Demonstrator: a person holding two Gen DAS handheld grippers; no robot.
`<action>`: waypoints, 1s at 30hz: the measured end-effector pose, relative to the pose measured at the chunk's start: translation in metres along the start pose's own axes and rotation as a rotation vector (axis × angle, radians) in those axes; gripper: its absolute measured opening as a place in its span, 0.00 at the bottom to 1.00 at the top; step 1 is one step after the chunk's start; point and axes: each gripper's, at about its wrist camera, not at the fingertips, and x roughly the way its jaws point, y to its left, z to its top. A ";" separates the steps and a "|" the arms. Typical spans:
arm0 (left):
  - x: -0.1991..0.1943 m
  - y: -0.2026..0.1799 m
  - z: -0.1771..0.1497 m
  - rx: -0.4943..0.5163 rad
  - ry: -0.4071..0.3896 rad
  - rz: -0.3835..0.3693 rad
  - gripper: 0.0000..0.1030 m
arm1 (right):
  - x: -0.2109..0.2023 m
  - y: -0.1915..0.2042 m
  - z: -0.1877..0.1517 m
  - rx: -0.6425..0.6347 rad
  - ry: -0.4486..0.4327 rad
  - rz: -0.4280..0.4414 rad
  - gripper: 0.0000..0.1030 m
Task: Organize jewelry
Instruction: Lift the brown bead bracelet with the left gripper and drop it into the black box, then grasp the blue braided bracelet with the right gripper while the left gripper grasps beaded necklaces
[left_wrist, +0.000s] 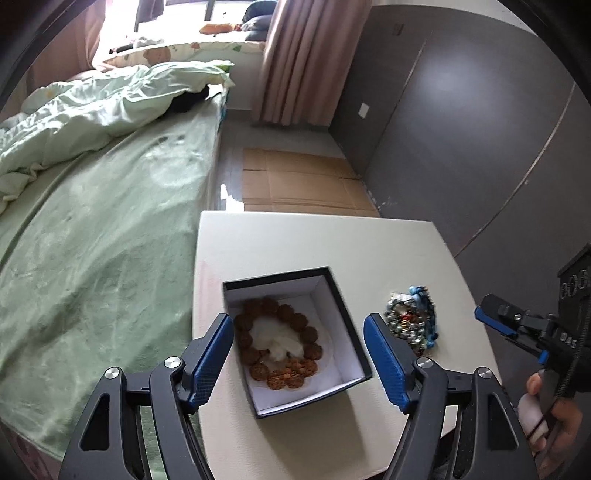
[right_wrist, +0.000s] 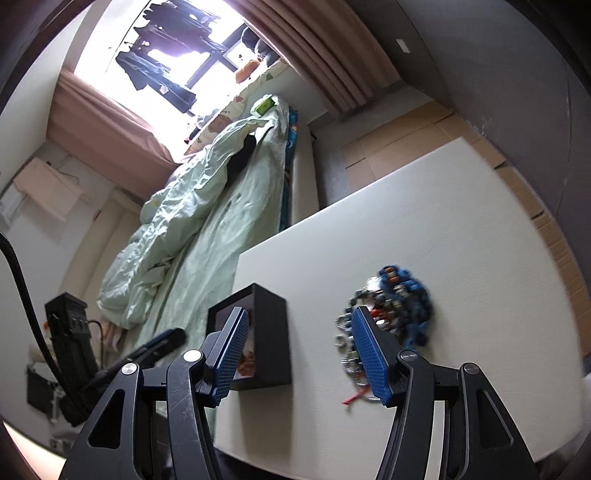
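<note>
While both tongs are held open and empty | brown bead bracelet (left_wrist: 280, 343) is already laid in black box (left_wrist: 347, 317) | beaded pile (right_wrist: 399, 317) is waiting on worktop (right_wrist: 461, 229), beside right tongs (right_wrist: 299, 354); left tongs (left_wrist: 299, 354) over box.

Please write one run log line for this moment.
left gripper: open, over box | brown bracelet: in box | right gripper: open | bead pile: on table

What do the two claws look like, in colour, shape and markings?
Both are alike. The left claw and right claw have black angular frames with silver round bolts and flat blue ribbed fingers. The right one, seen from the left camera, carries white lettering on its black body and a thin black cable.
</note>
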 end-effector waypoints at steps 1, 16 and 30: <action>0.000 -0.003 0.001 0.005 -0.001 -0.007 0.72 | -0.002 -0.004 0.001 -0.001 0.003 -0.008 0.57; 0.027 -0.076 -0.002 0.120 0.049 -0.132 0.64 | -0.004 -0.070 0.003 0.088 0.042 -0.109 0.56; 0.077 -0.087 0.010 0.080 0.178 -0.101 0.34 | 0.038 -0.057 0.005 -0.044 0.093 -0.097 0.48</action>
